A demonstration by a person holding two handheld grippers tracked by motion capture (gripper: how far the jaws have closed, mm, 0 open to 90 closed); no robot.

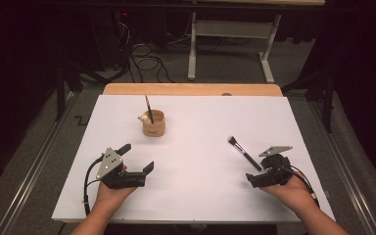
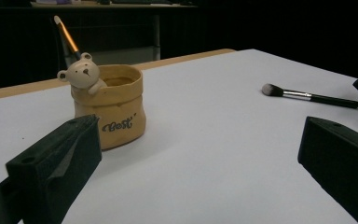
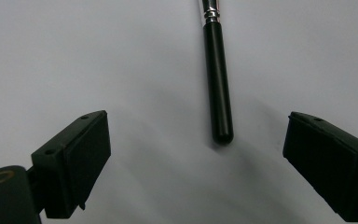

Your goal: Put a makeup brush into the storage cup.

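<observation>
Black-handled makeup brush with silver ferrule (image 3: 217, 88) lying flat on white surface (image 1: 196, 161), handle end just ahead of right tool (image 1: 257, 172), jaws wide apart, nothing gripped. Left tool (image 1: 139, 155) likewise agape, empty, facing tan bear-decorated pot (image 2: 108, 105).

white table (image 1: 191, 147) lit from above, bg dark; soft shadows; close-up views slightly blurry.

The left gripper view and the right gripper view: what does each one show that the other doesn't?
The left gripper view alone has the bear pot with a brush standing in it, the table's wooden edge, and the makeup brush's bristles. The right gripper view alone has the handle's butt end up close, between the open right tool. Both share the makeup brush lying on the white sheet.
</observation>
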